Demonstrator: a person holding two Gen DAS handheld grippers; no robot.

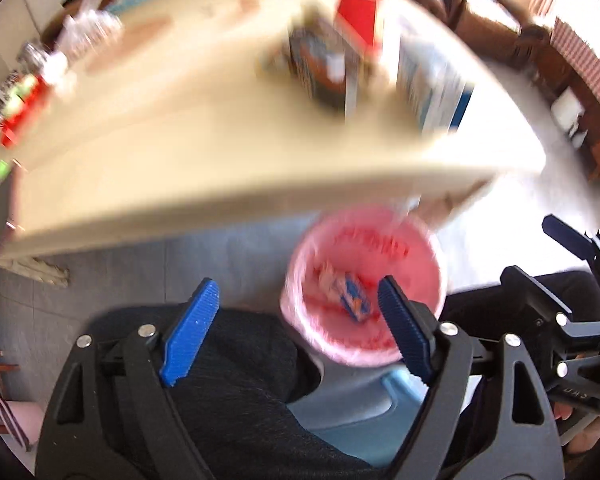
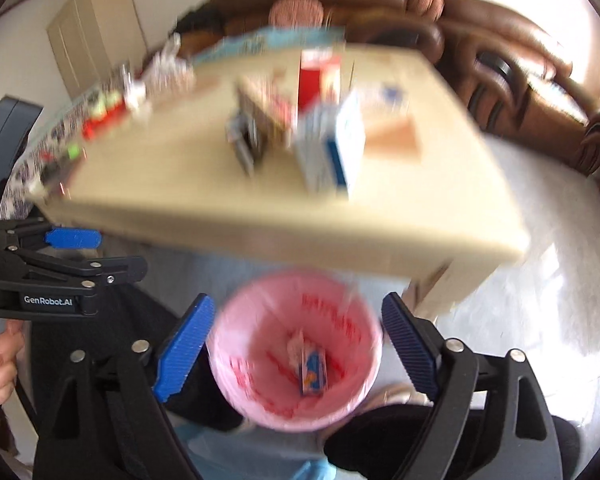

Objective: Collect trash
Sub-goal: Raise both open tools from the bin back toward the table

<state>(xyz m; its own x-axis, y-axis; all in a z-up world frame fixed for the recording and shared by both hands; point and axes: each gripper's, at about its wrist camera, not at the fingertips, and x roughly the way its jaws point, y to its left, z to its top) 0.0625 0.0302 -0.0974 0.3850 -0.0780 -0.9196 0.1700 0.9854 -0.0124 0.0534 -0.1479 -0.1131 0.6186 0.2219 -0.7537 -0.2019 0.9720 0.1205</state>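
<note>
A trash bin lined with a pink bag (image 1: 416, 264) (image 2: 256, 320) stands on the floor under the table's front edge. A small blue and orange packet (image 1: 354, 294) (image 2: 313, 372) lies inside it. My left gripper (image 1: 296, 328) is open and empty, above the person's lap, its right finger over the bin's rim. My right gripper (image 2: 298, 352) is open and empty, straddling the bin from above. On the beige table (image 1: 180, 152) (image 2: 180, 200) stand a red carton (image 1: 358, 26) (image 2: 318, 76), a blue and white carton (image 1: 436, 88) (image 2: 332, 148) and a dark packet (image 1: 320, 68) (image 2: 252, 136). Both views are blurred.
Bottles and red and green items (image 1: 28, 92) (image 2: 104, 116) line the table's left edge. A brown sofa (image 2: 500, 56) stands behind the table. The left gripper's body (image 2: 40, 272) shows at the left of the right wrist view. White floor (image 2: 540, 320) lies to the right.
</note>
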